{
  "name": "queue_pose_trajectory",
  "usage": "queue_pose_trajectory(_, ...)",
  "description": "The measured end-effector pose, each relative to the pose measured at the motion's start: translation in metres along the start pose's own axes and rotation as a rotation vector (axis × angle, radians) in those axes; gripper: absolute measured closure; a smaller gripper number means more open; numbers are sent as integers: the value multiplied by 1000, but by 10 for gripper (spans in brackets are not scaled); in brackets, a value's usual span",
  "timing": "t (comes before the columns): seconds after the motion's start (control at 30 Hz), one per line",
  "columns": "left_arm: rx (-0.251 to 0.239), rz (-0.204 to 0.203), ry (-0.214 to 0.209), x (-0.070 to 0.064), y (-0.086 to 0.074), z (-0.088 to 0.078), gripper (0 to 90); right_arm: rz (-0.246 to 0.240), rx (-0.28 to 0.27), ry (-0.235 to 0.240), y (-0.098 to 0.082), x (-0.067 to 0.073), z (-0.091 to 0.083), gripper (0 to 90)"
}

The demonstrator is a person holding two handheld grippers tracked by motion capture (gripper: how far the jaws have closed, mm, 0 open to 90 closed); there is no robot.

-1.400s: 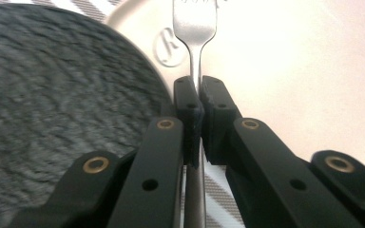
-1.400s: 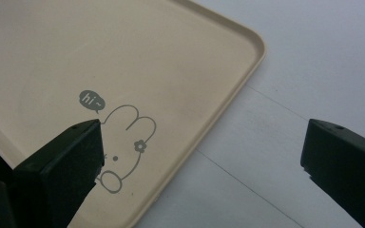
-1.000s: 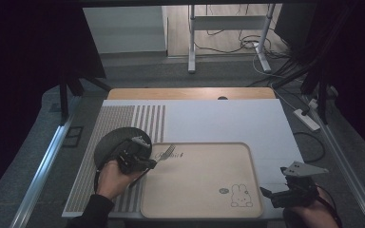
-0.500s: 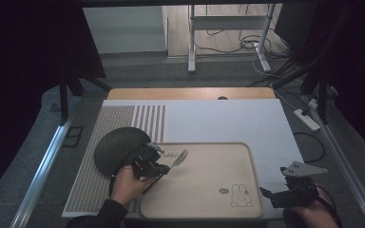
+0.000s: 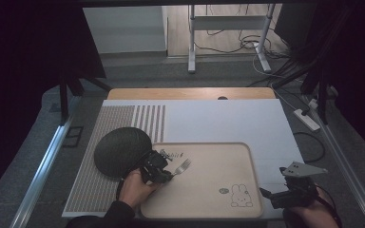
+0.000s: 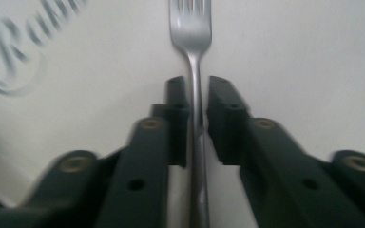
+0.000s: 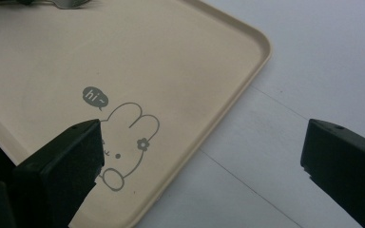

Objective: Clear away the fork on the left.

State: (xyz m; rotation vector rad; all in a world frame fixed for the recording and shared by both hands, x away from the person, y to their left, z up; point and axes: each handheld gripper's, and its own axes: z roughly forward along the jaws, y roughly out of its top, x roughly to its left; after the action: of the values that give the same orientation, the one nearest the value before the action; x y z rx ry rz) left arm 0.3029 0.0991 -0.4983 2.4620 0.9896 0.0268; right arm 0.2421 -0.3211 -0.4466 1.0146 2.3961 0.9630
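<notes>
A metal fork (image 5: 182, 166) (image 6: 194, 57) lies over the left part of a beige tray (image 5: 218, 161) with a rabbit drawing. My left gripper (image 5: 160, 170) (image 6: 197, 88) is shut on the fork's handle, the tines pointing away from the jaws. A dark round plate (image 5: 121, 150) sits just left of the tray, partly behind the left hand. My right gripper (image 5: 287, 194) (image 7: 202, 156) is open with nothing between its jaws, off the tray's front right corner (image 7: 261, 45), above the white table.
A white mat (image 5: 228, 118) with a striped grey section (image 5: 123, 121) covers the table. A wooden strip (image 5: 190, 93) runs along the far edge. Cables and a stand (image 5: 228, 33) lie on the floor beyond, a power strip (image 5: 307, 118) to the right.
My left gripper has carried the fork rightward from beside the dark plate onto the tray. The right gripper has stayed where it was.
</notes>
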Motion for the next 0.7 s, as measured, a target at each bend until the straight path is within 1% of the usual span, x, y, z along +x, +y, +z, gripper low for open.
queue_pose_trajectory(0.03, -39, 7, -5, -1, 1, -5, 735, -1, 1, -1, 0, 0, 0, 12)
queue_pose_trajectory(0.07, -72, 11, -22, -1, 2, -8, 731, -1, 3, 0, 0, 0, 0, 12)
queue_pose_trajectory(0.1, -96, 30, -50, -5, 4, -10, 768, -1, 5, 0, 0, 0, 1, 12)
queue_pose_trajectory(0.13, -96, 30, -50, -5, 4, -10, 801, -1, 5, 0, 0, 0, 1, 12)
queue_pose_trajectory(0.17, -78, 34, -49, -7, 5, -7, 833, -2, 6, 0, 0, 0, 1, 12)
queue_pose_trajectory(0.2, -59, 35, -52, -9, 6, -3, 833, -2, 6, 0, 0, 0, 1, 12)
queue_pose_trajectory(0.23, -21, 22, -58, -10, 6, 5, 889, -2, 6, 0, 0, 0, 1, 12)
queue_pose_trajectory(0.27, -21, 22, -58, -10, 6, 5, 890, -2, 5, 0, 0, 0, 1, 12)
queue_pose_trajectory(0.33, 11, 20, -67, -10, 7, 12, 891, -3, 5, 0, 0, 0, 1, 12)
queue_pose_trajectory(0.37, 11, 20, -67, -10, 7, 12, 891, -3, 5, 0, 0, 0, 1, 12)
queue_pose_trajectory(0.47, 42, 29, -52, -8, 6, 17, 891, -2, 4, 1, 0, 0, 0, 12)
queue_pose_trajectory(0.5, 42, 29, -52, -8, 6, 17, 891, -2, 4, 1, 0, 0, 0, 12)
queue_pose_trajectory(0.53, 36, 25, -64, -5, 6, 17, 891, -2, 4, 2, 0, 0, 0, 12)
queue_pose_trajectory(0.57, 42, 4, -60, -1, 5, 15, 892, -2, 3, 2, 0, 0, 0, 12)
queue_pose_trajectory(0.6, 42, 4, -60, -1, 5, 15, 892, -2, 2, 2, 0, 0, 0, 12)
queue_pose_trajectory(0.63, 44, -7, -48, 2, 4, 14, 892, -2, 2, 2, 0, 0, 0, 12)
queue_pose_trajectory(0.67, 44, -34, -35, 8, 2, 12, 892, -1, 1, 2, 0, 0, 0, 12)
queue_pose_trajectory(0.7, 46, -47, -27, 11, 1, 11, 892, -1, 1, 3, 0, 0, 0, 12)
